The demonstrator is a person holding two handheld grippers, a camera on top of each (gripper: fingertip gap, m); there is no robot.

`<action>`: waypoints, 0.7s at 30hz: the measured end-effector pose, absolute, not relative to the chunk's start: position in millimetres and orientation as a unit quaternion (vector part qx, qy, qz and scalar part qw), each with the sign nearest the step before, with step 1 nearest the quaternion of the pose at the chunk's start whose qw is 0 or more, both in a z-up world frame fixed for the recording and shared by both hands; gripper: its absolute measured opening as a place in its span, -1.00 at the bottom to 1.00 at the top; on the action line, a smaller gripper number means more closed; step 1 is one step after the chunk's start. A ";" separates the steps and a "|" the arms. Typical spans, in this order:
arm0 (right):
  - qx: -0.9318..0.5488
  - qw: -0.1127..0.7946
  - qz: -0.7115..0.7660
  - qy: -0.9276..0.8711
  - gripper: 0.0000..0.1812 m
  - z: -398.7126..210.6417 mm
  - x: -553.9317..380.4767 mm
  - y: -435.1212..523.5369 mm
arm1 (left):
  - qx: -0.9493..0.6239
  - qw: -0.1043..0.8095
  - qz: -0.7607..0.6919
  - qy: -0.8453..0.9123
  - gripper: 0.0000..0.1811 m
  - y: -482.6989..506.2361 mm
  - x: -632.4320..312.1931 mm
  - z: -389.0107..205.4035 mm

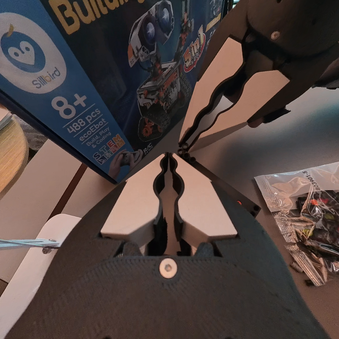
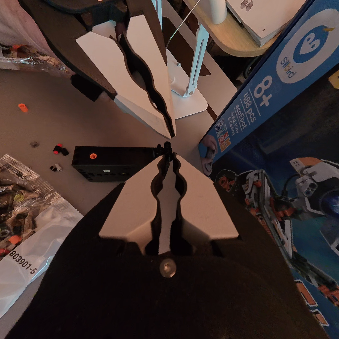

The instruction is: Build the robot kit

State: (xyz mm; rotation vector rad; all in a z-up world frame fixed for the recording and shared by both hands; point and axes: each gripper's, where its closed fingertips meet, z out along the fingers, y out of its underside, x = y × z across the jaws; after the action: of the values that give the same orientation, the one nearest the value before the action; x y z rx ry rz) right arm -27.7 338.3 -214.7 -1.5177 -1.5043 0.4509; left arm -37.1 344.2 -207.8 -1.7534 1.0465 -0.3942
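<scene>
Right gripper [image 2: 168, 156] pinches a black perforated beam [image 2: 166, 157] at the black block's [image 2: 110, 163] end (toy box [image 2: 275, 146] beside); left gripper [image 1: 168, 154] seems closed, empty, nearby.

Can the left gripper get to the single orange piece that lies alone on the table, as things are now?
Probably yes. The small orange piece lies alone on the bare table, with nothing over it or close around it. The left gripper is shut and sits near the black block, so it must open first.

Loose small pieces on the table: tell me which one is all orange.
The orange peg, lying alone farthest from the black block; the others are red-and-black, white-and-black and grey.
</scene>
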 end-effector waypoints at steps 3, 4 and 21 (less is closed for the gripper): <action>-0.617 0.458 0.187 -0.612 -0.95 -216.0 -28.8 338.9 | -0.730 0.503 -0.166 0.432 -1.00 344.2 -37.6 -209.5; -0.617 0.458 0.190 -0.611 -0.95 -216.0 -29.0 339.1 | -0.732 0.502 -0.164 0.431 -1.00 345.0 -38.2 -210.4; -0.623 0.442 0.238 -0.599 -0.95 -217.9 -27.7 339.1 | -0.741 0.497 -0.175 0.417 -1.00 347.8 -38.4 -214.4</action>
State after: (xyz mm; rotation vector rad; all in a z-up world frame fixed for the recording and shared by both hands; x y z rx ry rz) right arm -27.7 339.1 -217.9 -1.5470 -1.4864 0.5916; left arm -38.4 347.8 -214.4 -1.7933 1.0108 -0.4237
